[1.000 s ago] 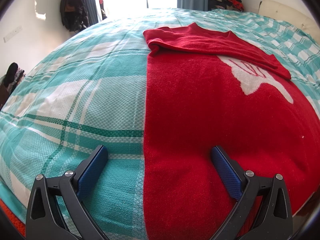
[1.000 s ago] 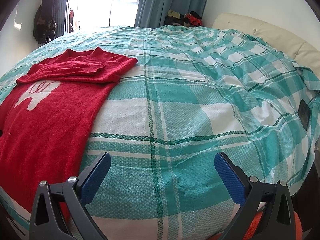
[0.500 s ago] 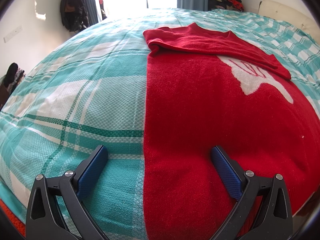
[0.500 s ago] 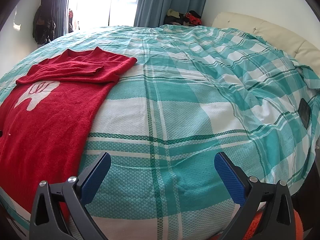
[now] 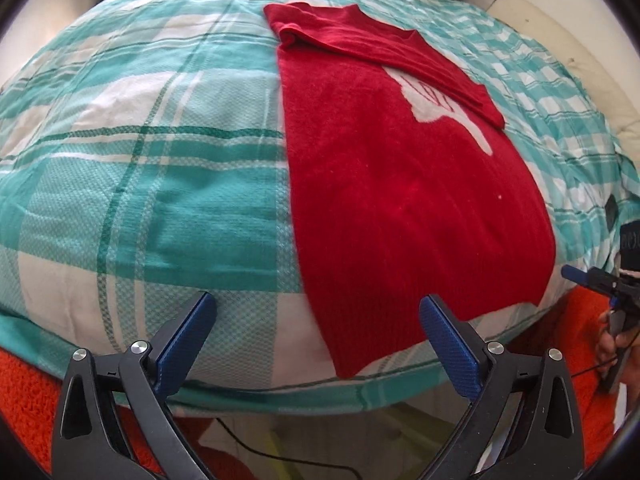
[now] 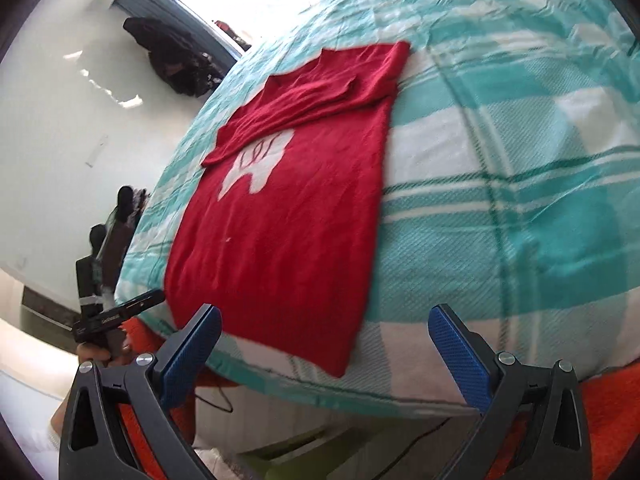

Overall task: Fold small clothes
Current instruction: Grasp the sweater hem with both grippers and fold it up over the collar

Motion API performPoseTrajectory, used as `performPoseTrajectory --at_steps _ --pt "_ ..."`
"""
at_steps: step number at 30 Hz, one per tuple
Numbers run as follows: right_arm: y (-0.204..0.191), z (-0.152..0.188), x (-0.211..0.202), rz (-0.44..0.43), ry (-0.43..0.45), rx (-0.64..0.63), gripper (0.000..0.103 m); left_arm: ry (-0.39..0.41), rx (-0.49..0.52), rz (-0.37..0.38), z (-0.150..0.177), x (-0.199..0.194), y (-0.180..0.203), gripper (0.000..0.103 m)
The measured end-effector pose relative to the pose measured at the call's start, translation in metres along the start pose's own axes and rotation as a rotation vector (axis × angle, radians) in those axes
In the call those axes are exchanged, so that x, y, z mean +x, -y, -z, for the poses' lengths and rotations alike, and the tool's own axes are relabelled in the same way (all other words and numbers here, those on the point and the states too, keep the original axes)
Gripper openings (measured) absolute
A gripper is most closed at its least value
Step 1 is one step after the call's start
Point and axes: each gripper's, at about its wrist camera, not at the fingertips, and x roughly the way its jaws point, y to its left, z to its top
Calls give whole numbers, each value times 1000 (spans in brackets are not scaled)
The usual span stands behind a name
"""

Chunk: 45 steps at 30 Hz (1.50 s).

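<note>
A red knit sweater with a white motif lies flat on the teal plaid bed cover, its sleeves folded across the chest at the far end. Its hem hangs at the near bed edge. My left gripper is open and empty, held off the bed just before the hem's left corner. My right gripper is open and empty, just before the hem's right corner of the sweater. Each gripper shows at the edge of the other's view: the right gripper and the left gripper.
An orange rug lies on the floor below the bed edge, with a black cable on it. Dark clothes hang by the window wall. A cream headboard is at the far right.
Both grippers have pulled back off the bed toward its near edge and tilted, so the hem and the floor now show. The sweater lies as before.
</note>
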Motion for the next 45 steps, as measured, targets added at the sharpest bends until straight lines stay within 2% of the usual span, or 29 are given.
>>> performPoseTrajectory --at_steps 2,4,6,7,8,9,10,11,12,16,18,21,24,27,29,31,32,33,34,35,36,37,39,43,45 --pt "-4 9 25 34 -66 -36 95 -9 44 -18 2 4 12 99" --pt "0 14 44 54 -97 -19 86 -18 53 -20 1 8 18 90" --pt "6 13 52 -18 -88 47 82 -24 56 -38 2 10 20 76" --pt "8 13 54 -65 -90 76 75 -25 58 -40 3 9 20 72" --pt "9 14 57 -120 -98 99 69 -28 51 -35 3 9 19 59" --pt "10 16 59 -164 -107 109 51 -32 38 -27 3 8 16 40" --pt "9 17 61 -169 -116 106 25 -43 20 0 2 7 12 26" --pt "9 17 62 -151 -125 101 11 -65 -7 47 2 7 7 7" --pt "9 18 63 -146 -133 106 5 -73 -37 80 2 5 2 6" --pt "-4 14 42 -265 -101 100 5 -63 -102 211 -1 -17 -4 6" --pt "-9 8 26 -323 -53 115 5 -41 -140 285 -10 -27 -5 5" --pt "-8 -11 10 -396 44 160 5 9 -200 386 -41 -35 -7 5" --pt "2 -42 6 -445 150 239 5 53 -256 432 -94 -29 -9 5" --pt "5 -98 16 -416 220 256 5 103 -245 395 -169 -19 -6 5" --pt "8 -151 25 -386 254 263 5 139 -257 351 -226 -5 -3 6" --pt "7 -208 39 -348 298 257 5 153 -281 268 -278 16 -6 19" --pt "13 -236 42 -328 316 263 8 133 -324 186 -296 30 -12 44" --pt "17 -260 49 -285 315 271 21 109 -374 114 -305 41 -20 63" --pt "18 -279 56 -194 308 276 53 101 -416 76 -307 48 -28 67" --pt "24 -290 59 -93 313 287 67 103 -445 67 -304 52 -36 67" --pt "27 -294 60 -12 316 283 72 104 -460 70 -294 56 -44 67" --pt "28 -294 62 29 308 257 72 106 -462 78 -283 57 -50 67" --pt "36 -281 63 45 283 194 72 112 -420 76 -253 59 -59 67" --pt "59 -221 52 174 241 29 72 126 -318 50 -182 42 -62 67" --pt "62 -188 47 238 217 -33 72 139 -250 -10 -149 32 -51 70"
